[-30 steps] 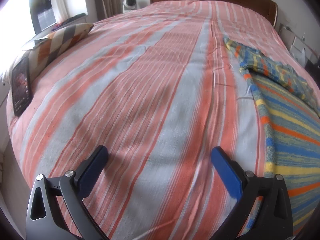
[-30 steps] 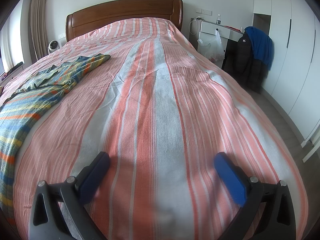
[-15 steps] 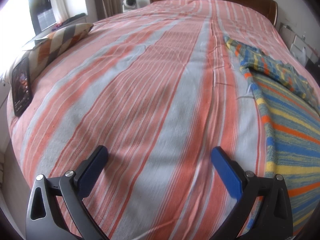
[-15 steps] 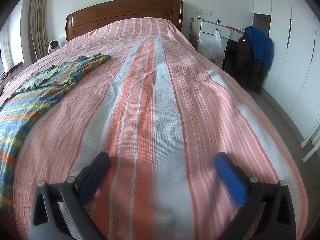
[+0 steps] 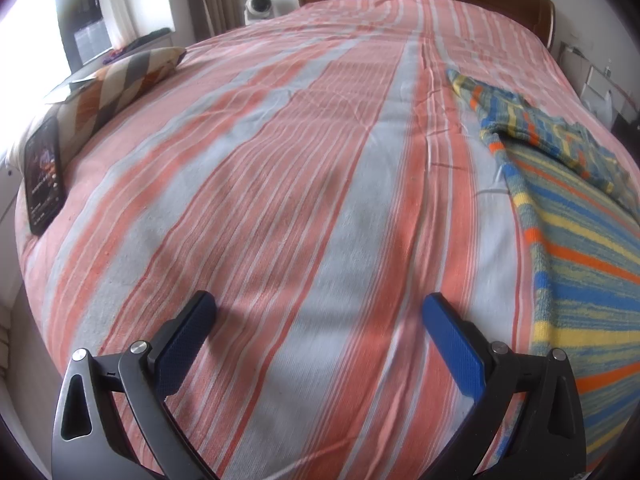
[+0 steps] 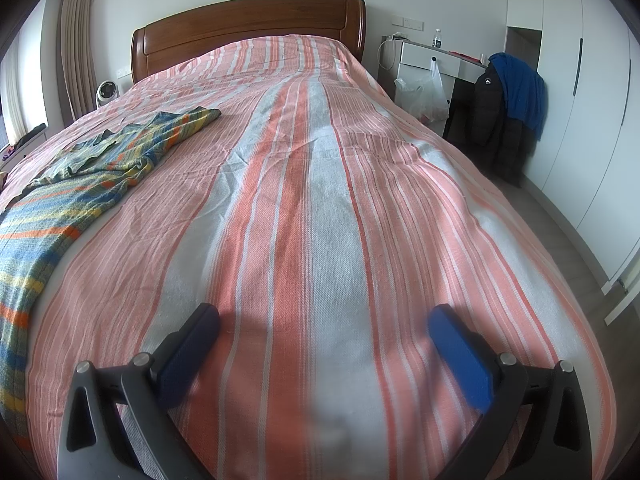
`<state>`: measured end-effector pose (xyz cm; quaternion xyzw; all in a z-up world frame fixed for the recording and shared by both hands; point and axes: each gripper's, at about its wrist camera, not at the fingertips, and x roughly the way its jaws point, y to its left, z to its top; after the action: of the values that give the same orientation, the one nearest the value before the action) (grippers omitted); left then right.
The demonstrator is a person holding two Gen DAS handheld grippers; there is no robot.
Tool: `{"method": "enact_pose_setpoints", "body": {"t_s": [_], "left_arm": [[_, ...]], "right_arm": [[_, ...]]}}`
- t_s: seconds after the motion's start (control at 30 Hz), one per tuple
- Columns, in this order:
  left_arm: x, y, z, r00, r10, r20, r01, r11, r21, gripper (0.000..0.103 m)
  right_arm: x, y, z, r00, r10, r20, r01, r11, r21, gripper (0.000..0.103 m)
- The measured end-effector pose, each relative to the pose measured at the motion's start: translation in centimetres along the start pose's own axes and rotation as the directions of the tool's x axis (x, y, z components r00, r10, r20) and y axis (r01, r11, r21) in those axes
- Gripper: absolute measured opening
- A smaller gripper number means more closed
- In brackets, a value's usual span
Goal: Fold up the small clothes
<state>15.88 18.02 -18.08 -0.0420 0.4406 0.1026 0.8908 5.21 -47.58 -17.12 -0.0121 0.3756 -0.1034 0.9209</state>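
- My left gripper (image 5: 316, 308) hovers low over the bedspread (image 5: 280, 200), fingers spread wide with only cloth between them; it grips nothing.
- My right gripper (image 6: 324, 318) sits in the same pose, jaws wide apart and empty, pointed up the length of the bed toward the headboard (image 6: 248, 28).
- On both tools I see ridged blue pads (image 5: 452, 344) bolted to dark grey, angular finger frames.
- The bedspread is a woven cotton-looking sheet in broad salmon and pale grey stripes, lightly creased.
- The striped knit garment (image 5: 580, 248) lies flat on the bedspread just right of my left gripper, its edge close beside the right finger; from the right wrist camera it (image 6: 80, 184) lies to the left, apart from that gripper. Its bands run blue, yellow, orange and teal, with a rumpled upper part farther up the bed.
- Further left, a phone (image 5: 43, 176) leans against a zigzag-patterned cushion (image 5: 120, 80) at the bed's edge.
- Farthest off: the glossy curved wooden headboard, a small white fan (image 6: 107, 92), and dark and blue jackets (image 6: 508, 100) draped by a white desk (image 6: 432, 58).
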Motion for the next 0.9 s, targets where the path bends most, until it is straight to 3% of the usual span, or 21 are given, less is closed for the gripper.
{"method": "enact_pose_setpoints", "body": {"t_s": [0.13, 0.23, 0.27, 0.33, 0.43, 0.5, 0.53, 0.63, 0.73, 0.8, 0.83, 0.87, 0.9], "left_arm": [[-0.1, 0.1, -0.1, 1.000, -0.001, -0.005, 0.001, 1.000, 0.005, 0.103], [-1.6, 0.8, -0.2, 0.995, -0.058, -0.080, 0.057, 0.998, -0.014, 0.102], [-2.7, 1.2, -0.6, 0.988, -0.125, -0.094, 0.123, 0.992, -0.028, 0.102], [-5.1, 1.6, -2.2, 0.950, -0.288, -0.122, 0.284, 0.958, -0.050, 0.102], [-6.3, 0.6, -5.1, 0.910, -0.350, -0.221, 0.356, 0.934, -0.012, 0.101], [-6.8, -0.5, -6.8, 0.901, -0.338, -0.274, 0.360, 0.932, 0.033, 0.099], [-7.1, -1.0, -7.3, 0.897, -0.333, -0.291, 0.363, 0.930, 0.058, 0.097], [-7.4, -2.1, -8.3, 0.871, -0.344, -0.352, 0.393, 0.917, 0.076, 0.087], [-7.2, -2.5, -9.2, 0.848, -0.324, -0.419, 0.390, 0.917, 0.080, 0.074], [-7.0, -2.5, -9.8, 0.833, -0.313, -0.456, 0.388, 0.918, 0.077, 0.056], [-6.9, -2.5, -10.1, 0.824, -0.317, -0.470, 0.392, 0.917, 0.069, 0.052], [-6.8, -2.4, -10.4, 0.815, -0.324, -0.481, 0.398, 0.915, 0.058, 0.041], [-6.6, -2.4, -10.6, 0.805, -0.330, -0.492, 0.406, 0.913, 0.051, 0.023]], "right_arm": [[0.0, 0.0, -0.1, 1.000, 0.000, 0.000, 0.000, 1.000, 0.000, 0.103], [-0.2, 0.1, 0.1, 1.000, -0.001, -0.017, 0.001, 1.000, -0.006, 0.103], [-0.4, 0.2, 0.5, 0.999, -0.010, -0.044, 0.009, 1.000, -0.019, 0.103], [-2.3, 0.8, 1.4, 0.997, 0.009, -0.072, -0.012, 0.999, -0.034, 0.103], [-6.6, 2.5, 1.8, 0.978, 0.202, -0.058, -0.204, 0.978, -0.039, 0.103], [-8.8, 4.5, 1.5, 0.937, 0.331, -0.110, -0.338, 0.940, -0.051, 0.103], [-9.6, 5.9, 0.9, 0.902, 0.399, -0.162, -0.413, 0.909, -0.057, 0.103], [-10.2, 8.6, -1.3, 0.834, 0.473, -0.283, -0.507, 0.860, -0.056, 0.103], [-10.2, 10.0, -3.0, 0.795, 0.490, -0.357, -0.534, 0.845, -0.030, 0.102], [-9.9, 10.3, -3.6, 0.769, 0.514, -0.380, -0.551, 0.834, 0.014, 0.090], [-9.5, 10.5, -4.0, 0.738, 0.543, -0.401, -0.570, 0.820, 0.061, 0.076], [-9.2, 10.6, -4.5, 0.720, 0.555, -0.416, -0.575, 0.813, 0.090, 0.069], [-8.9, 10.8, -4.9, 0.705, 0.564, -0.431, -0.577, 0.809, 0.115, 0.068]]}}
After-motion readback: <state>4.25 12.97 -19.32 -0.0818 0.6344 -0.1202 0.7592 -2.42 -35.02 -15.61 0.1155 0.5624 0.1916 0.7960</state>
